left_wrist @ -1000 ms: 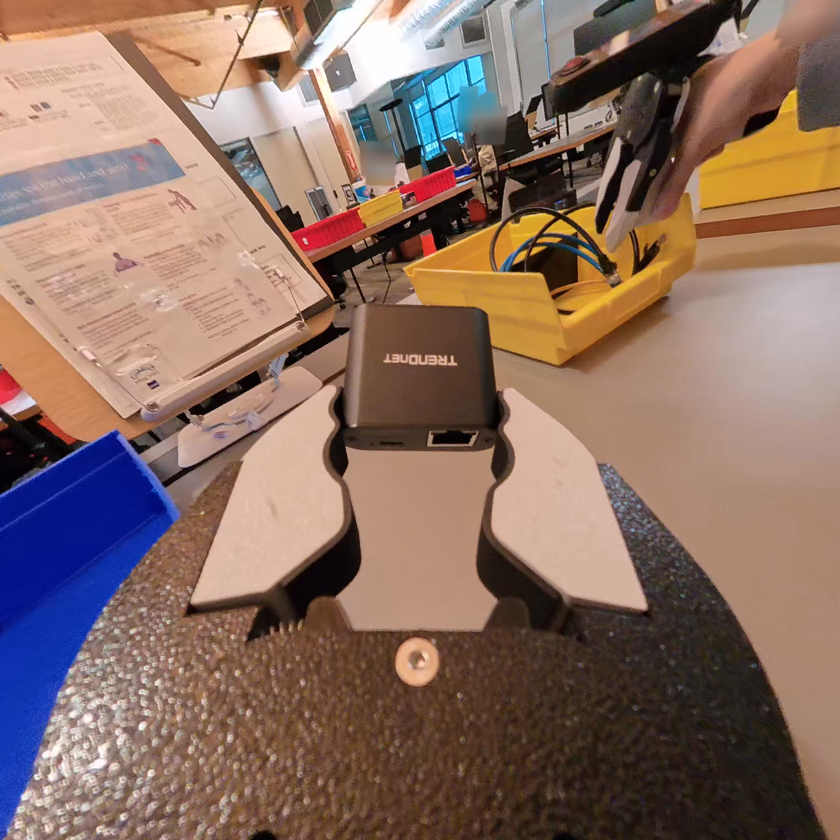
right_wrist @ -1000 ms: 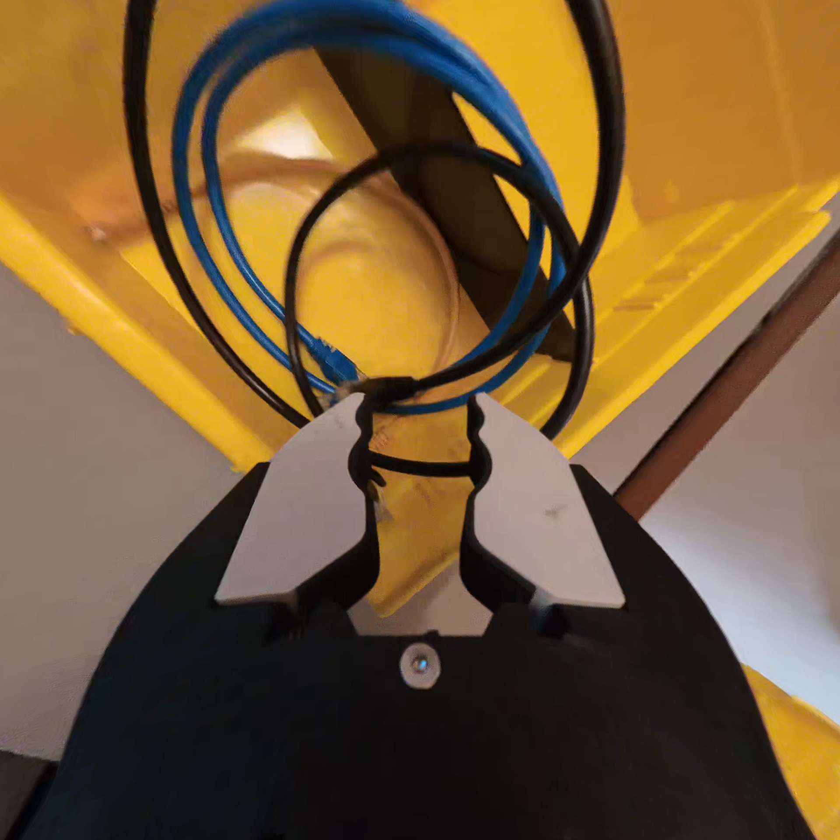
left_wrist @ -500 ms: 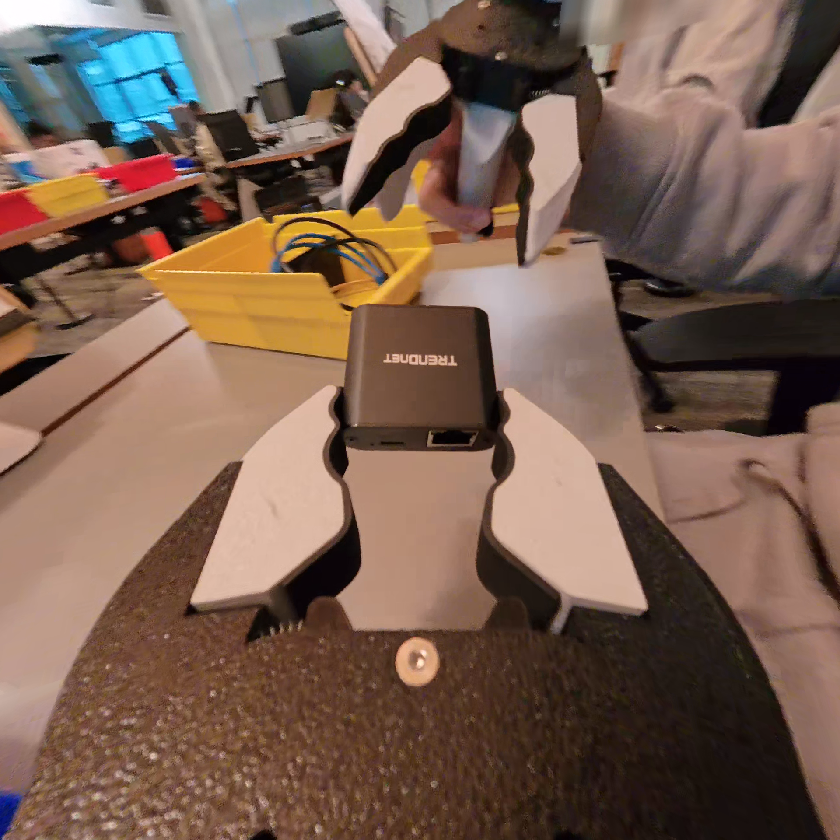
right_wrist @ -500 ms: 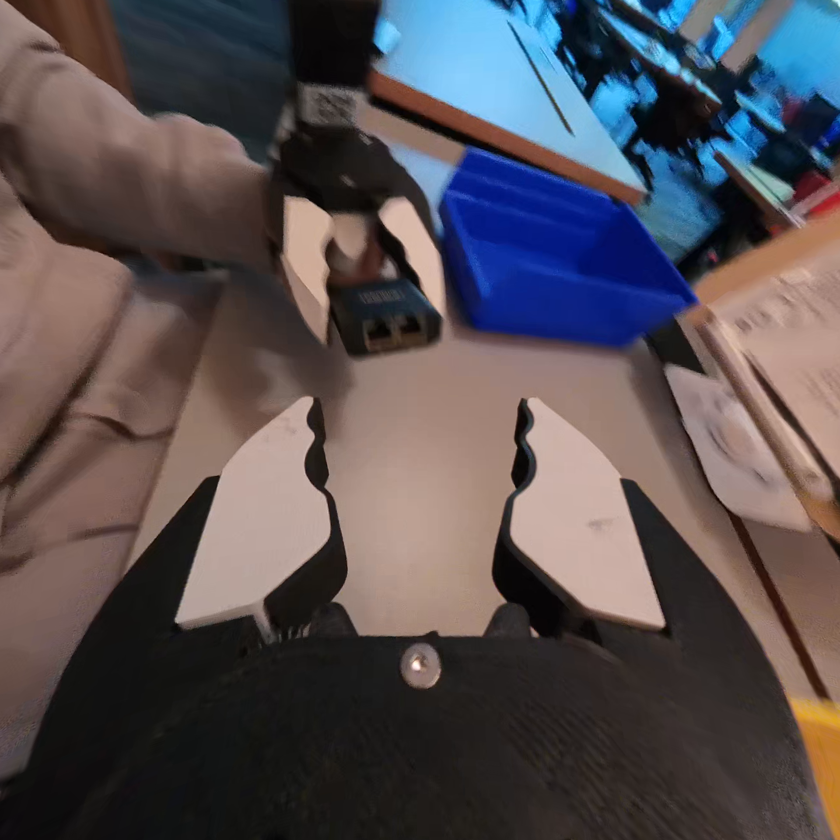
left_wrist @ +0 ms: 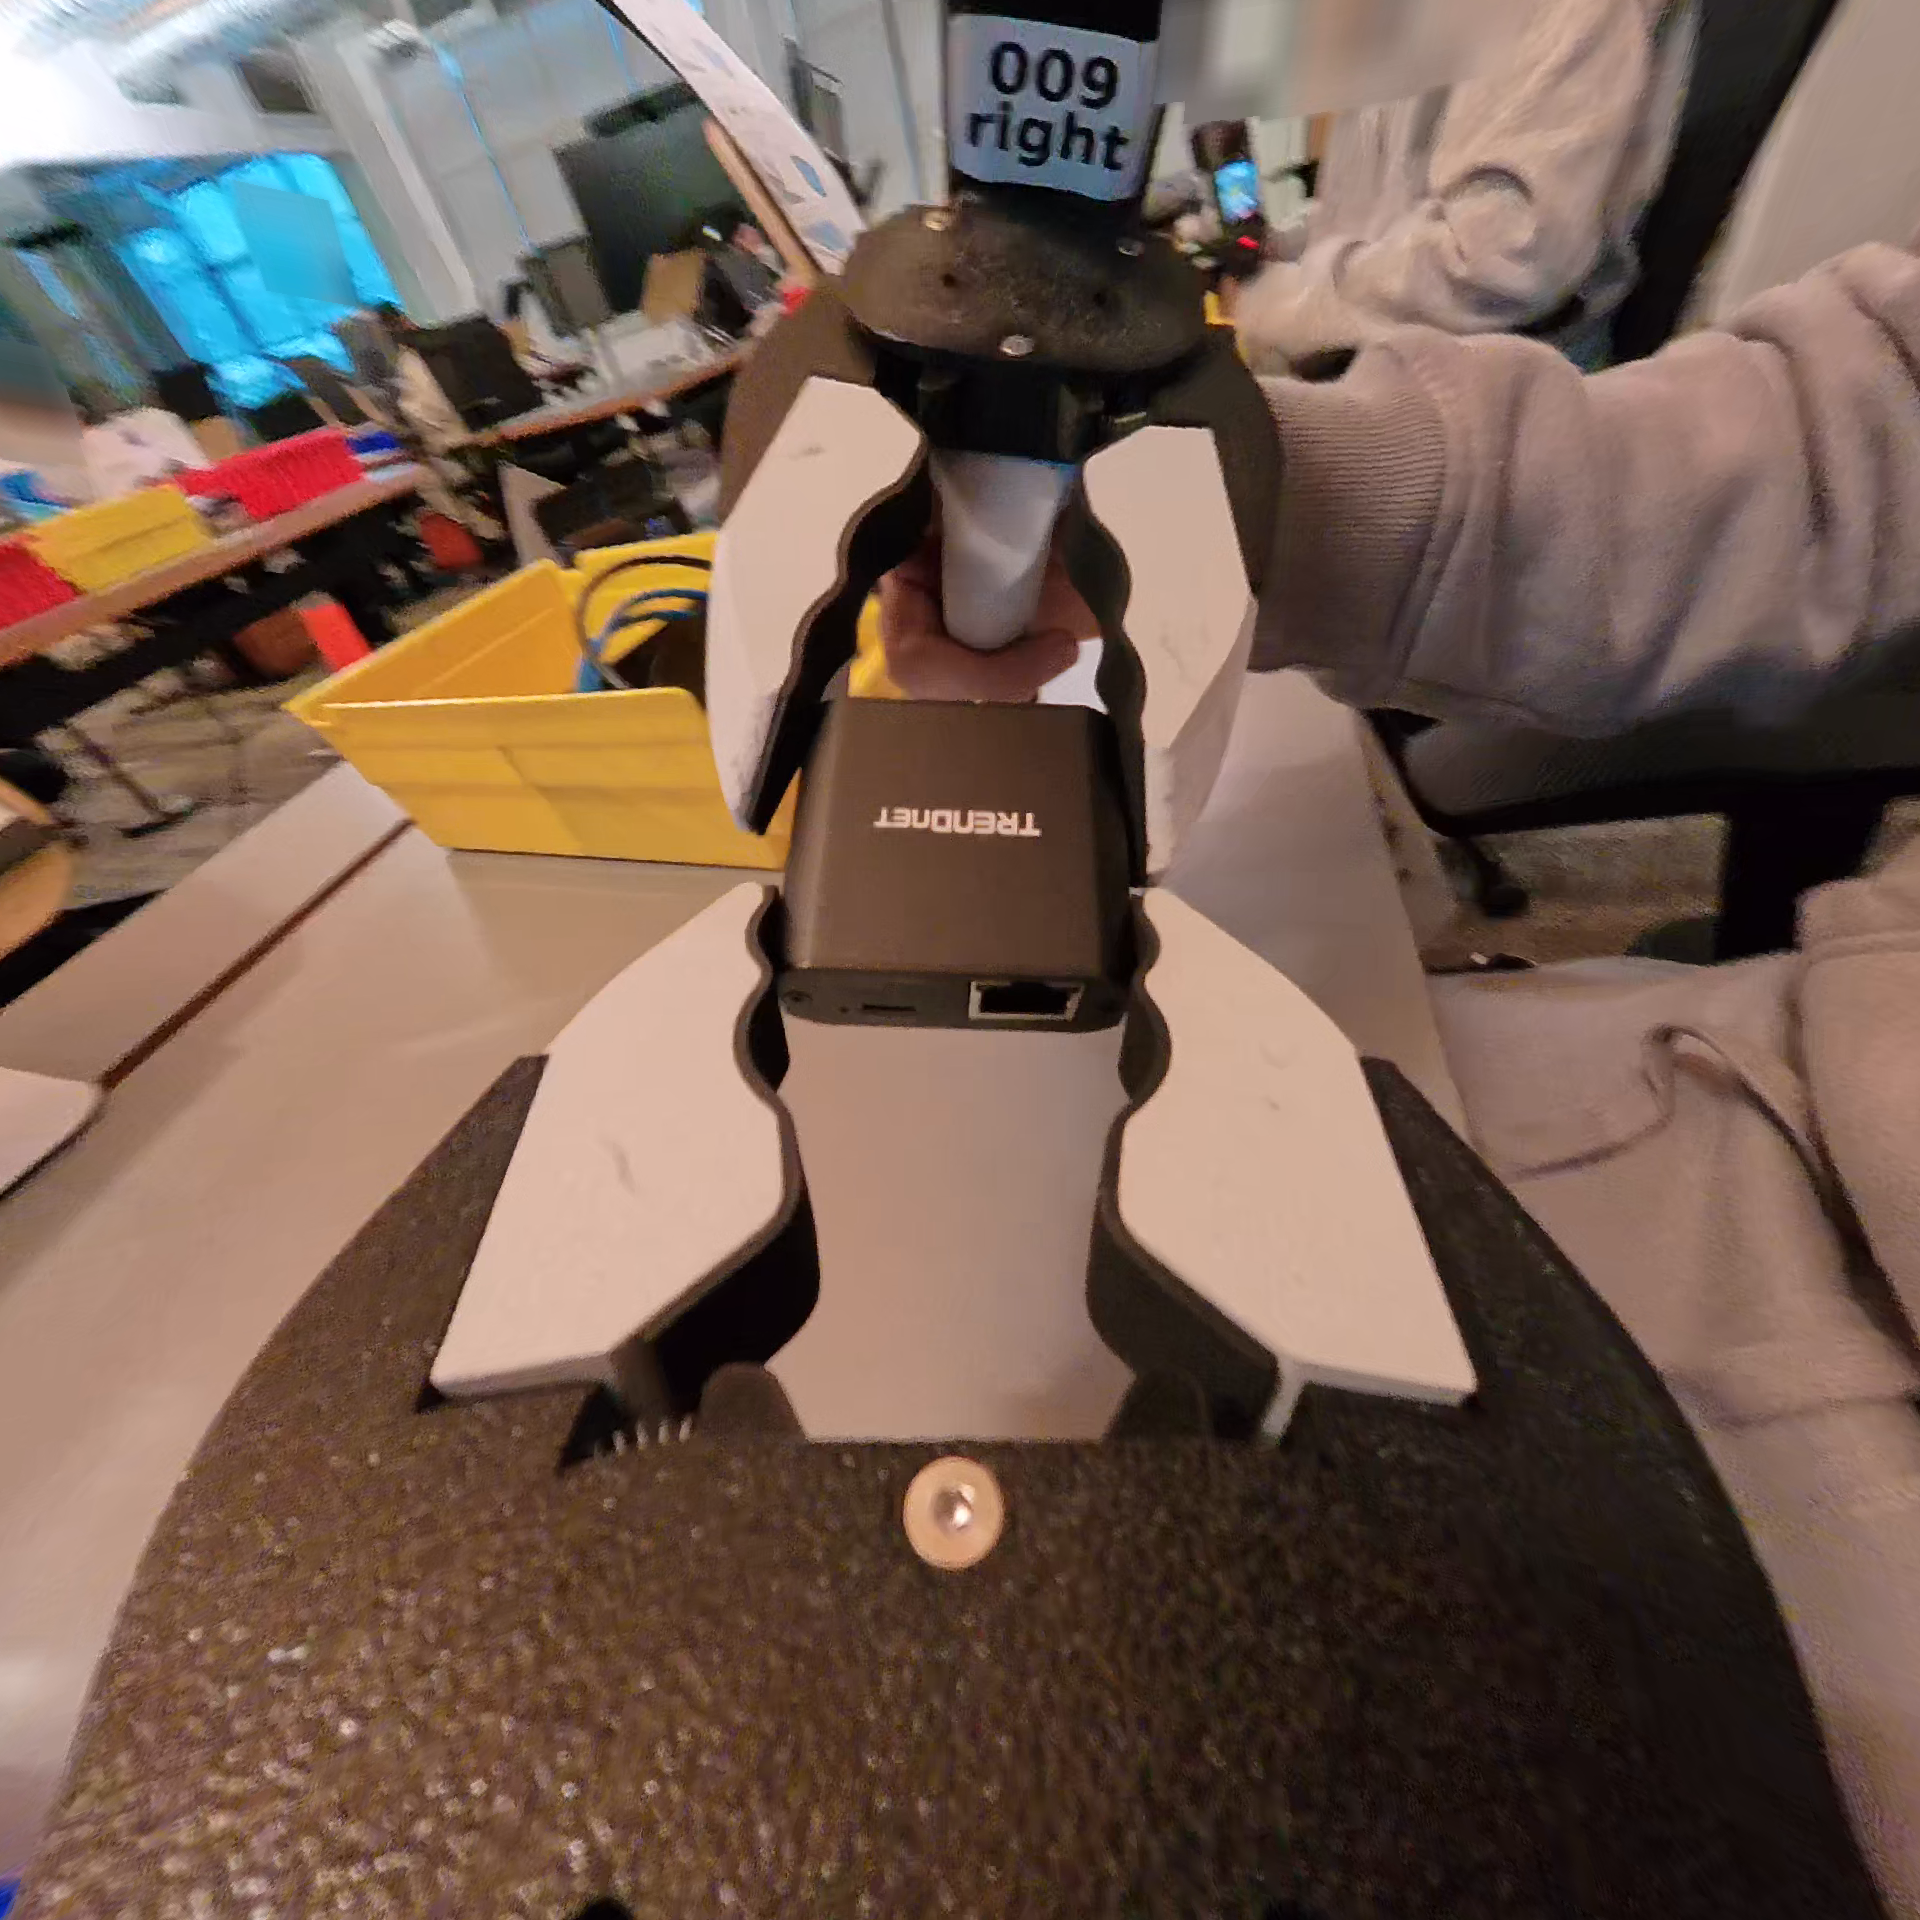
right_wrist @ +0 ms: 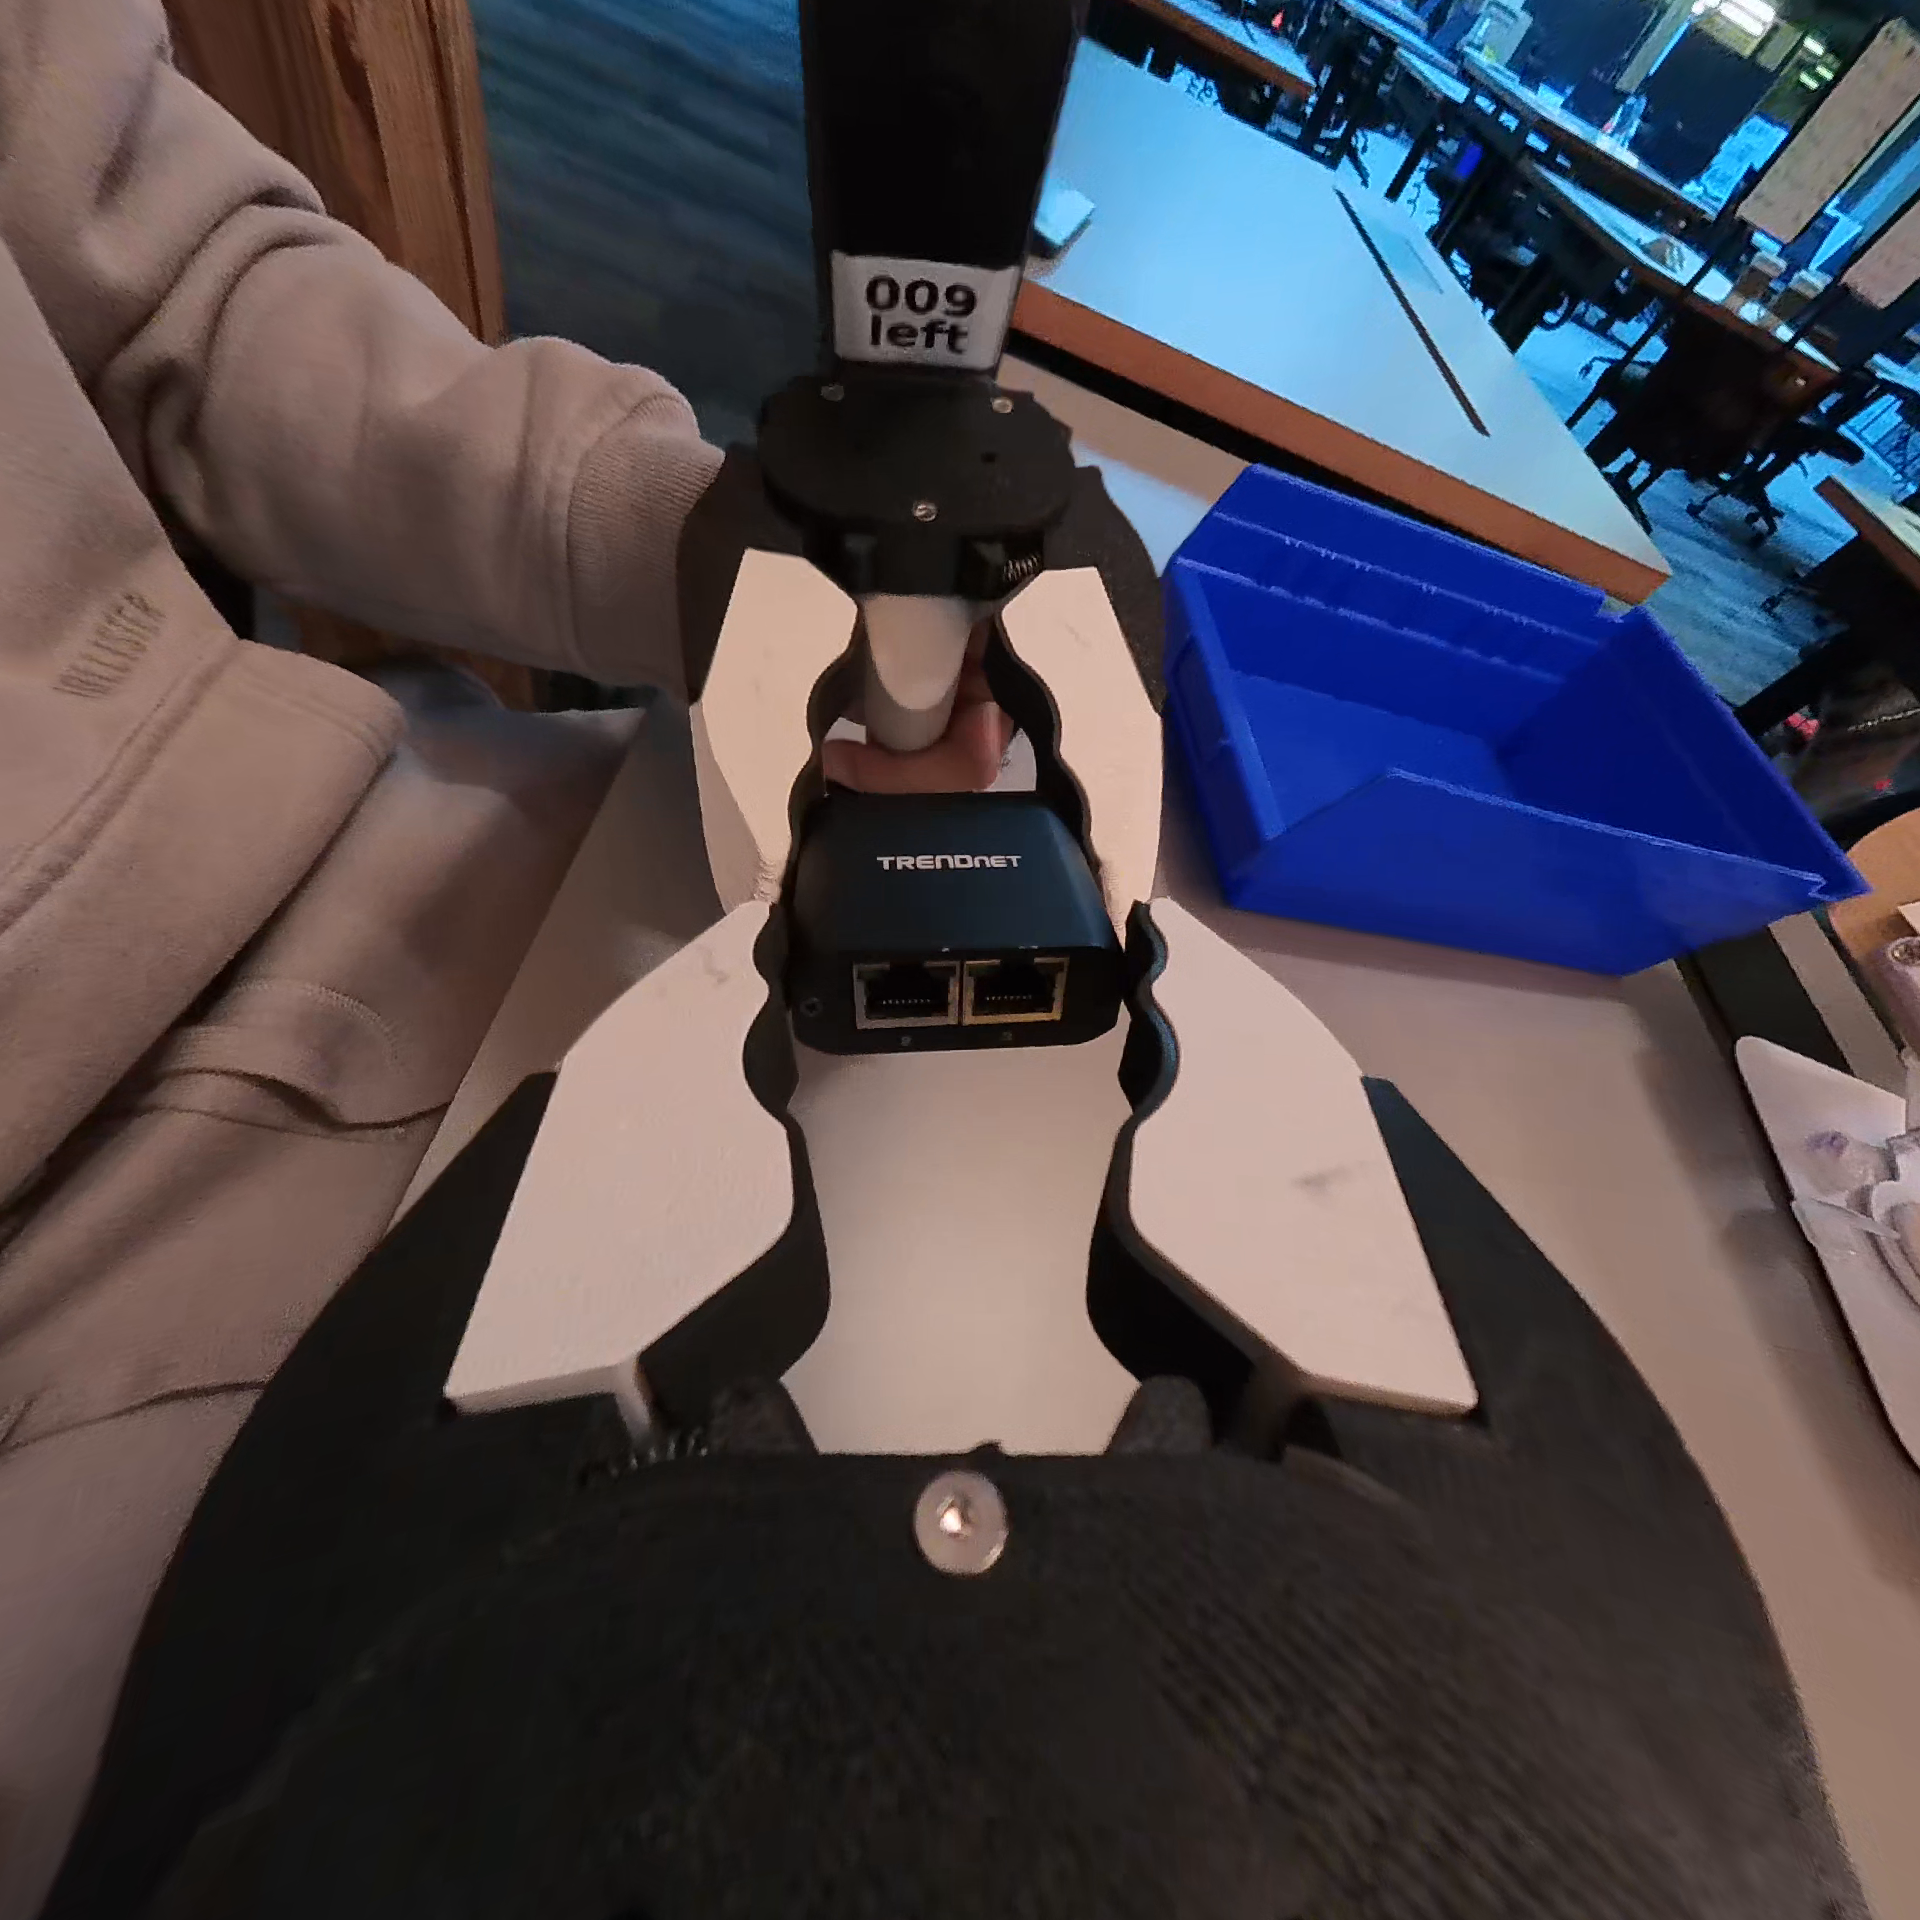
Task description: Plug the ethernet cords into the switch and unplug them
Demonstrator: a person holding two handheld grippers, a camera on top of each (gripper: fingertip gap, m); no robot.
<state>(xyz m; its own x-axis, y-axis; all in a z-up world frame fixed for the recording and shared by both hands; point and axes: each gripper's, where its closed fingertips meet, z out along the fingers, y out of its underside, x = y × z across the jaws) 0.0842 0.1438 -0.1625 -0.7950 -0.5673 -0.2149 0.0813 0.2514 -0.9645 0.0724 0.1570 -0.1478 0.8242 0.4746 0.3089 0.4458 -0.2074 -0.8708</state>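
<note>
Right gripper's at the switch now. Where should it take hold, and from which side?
Take the switch by its two flat side walls, just behind the two ports, coming straight in from that end, as the right gripper is lined up. The left gripper is shut on the opposite end, so only this half is free. Probably keep the jaws off the port face.

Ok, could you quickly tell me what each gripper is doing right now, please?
Left gripper: closed on the black switch.
Right gripper: open, fingers either side of the switch's two-port end, no cable held.
</note>
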